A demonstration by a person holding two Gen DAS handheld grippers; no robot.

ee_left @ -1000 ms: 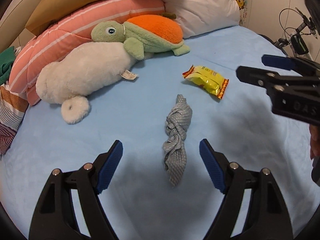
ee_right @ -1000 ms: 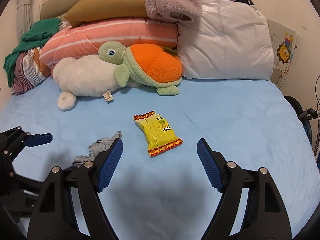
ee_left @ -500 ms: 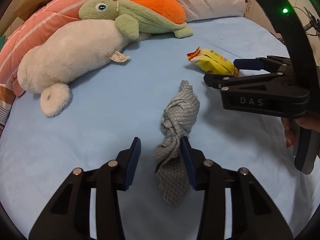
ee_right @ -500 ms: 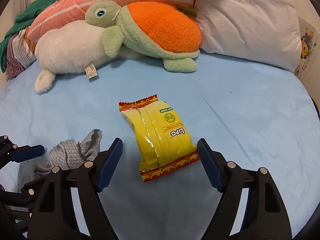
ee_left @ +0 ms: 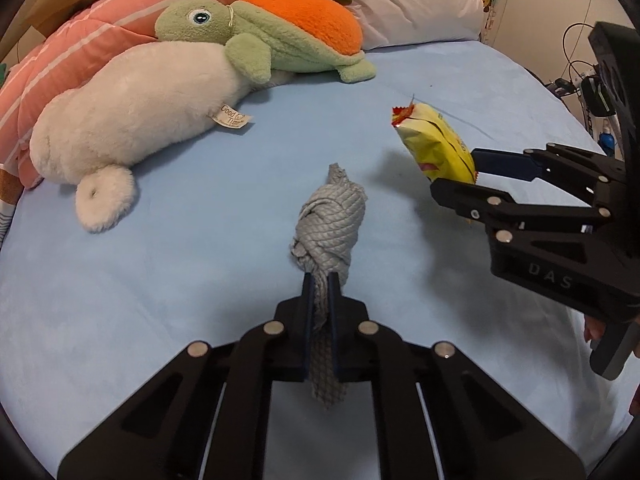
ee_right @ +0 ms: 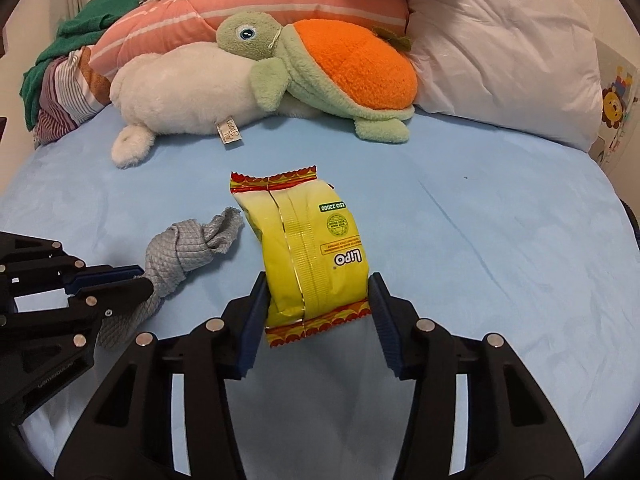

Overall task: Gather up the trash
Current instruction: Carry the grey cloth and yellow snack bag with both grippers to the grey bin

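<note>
While pinched: cloth [ee_left: 329, 236] between left gripper [ee_left: 320, 280] fingers.

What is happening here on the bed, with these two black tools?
A person is collecting trash from the blue bed sheet with two handheld grippers. The left gripper is shut on a knotted grey cloth. The right gripper has its fingers on both sides of a yellow snack packet, apparently gripping its lower end. Plush toys and pillows lie untouched behind.
</note>
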